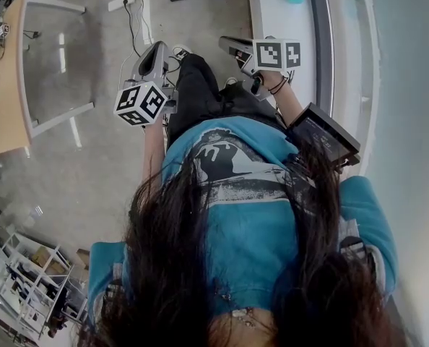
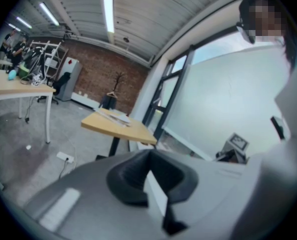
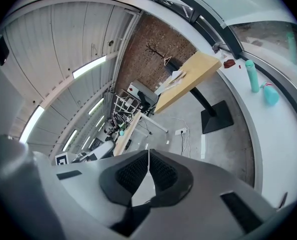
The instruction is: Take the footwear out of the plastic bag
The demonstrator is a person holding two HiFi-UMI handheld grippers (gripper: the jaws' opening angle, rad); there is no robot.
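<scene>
A grey concrete floor (image 1: 92, 165) fills the top of my head view, with a wooden desk (image 1: 1, 85) along its left edge and a white window ledge (image 1: 279, 13) on the right. Lower down, the person's teal T-shirt (image 1: 250, 223) and long dark hair (image 1: 164, 266) take up most of the frame. At waist height the left claw (image 1: 159, 48) and the right claw (image 1: 225, 42) point away from the body, one either side of a black trouser leg (image 1: 200, 85). Each claw's own camera shows it clenched, pads meeting, nothing between them. A white power strip (image 1: 120, 3) lies on the floor, and a teal bottle (image 3: 251, 76) stands on the ledge. I cannot find the plastic bag or the footwear in any view.
</scene>
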